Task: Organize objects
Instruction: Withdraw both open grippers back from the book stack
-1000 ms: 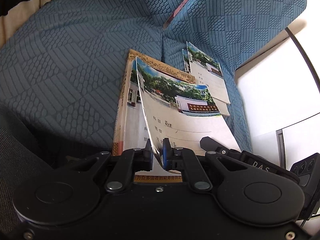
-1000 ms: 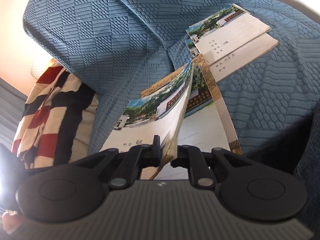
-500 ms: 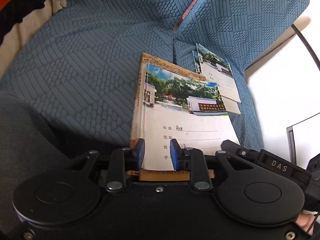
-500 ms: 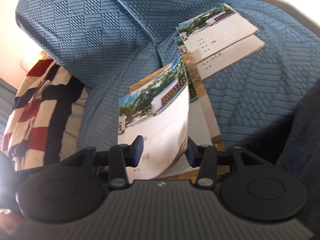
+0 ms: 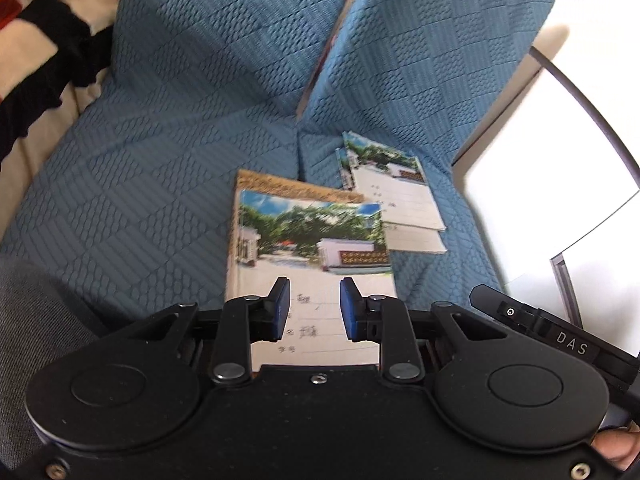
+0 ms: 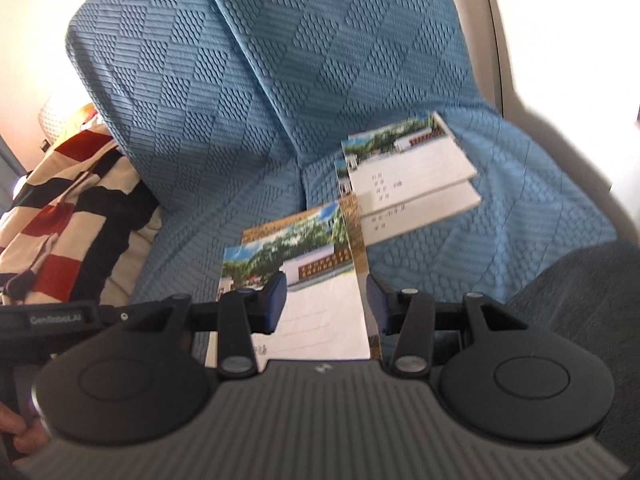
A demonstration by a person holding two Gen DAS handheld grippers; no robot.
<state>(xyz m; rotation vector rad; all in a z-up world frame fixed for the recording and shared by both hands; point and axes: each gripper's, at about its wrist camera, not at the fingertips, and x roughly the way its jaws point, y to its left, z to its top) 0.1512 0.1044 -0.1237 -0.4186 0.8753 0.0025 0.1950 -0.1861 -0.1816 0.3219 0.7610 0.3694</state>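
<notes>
Squaring the near notebook (image 5: 312, 264) on the brown book (image 5: 296, 186) under it suits best, nudging edges gently; it lies just ahead of both claws, left claw (image 5: 311, 310) and right claw (image 6: 326, 304), each wide and empty. Beyond, to the right, two notebooks (image 6: 404, 168) overlap: three notebooks, one book

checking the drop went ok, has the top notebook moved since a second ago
Yes. The top notebook was pinched upright in both grippers; now it lies flat on the brown-bordered book, beside the two notebooks, with the left gripper and right gripper open.
</notes>
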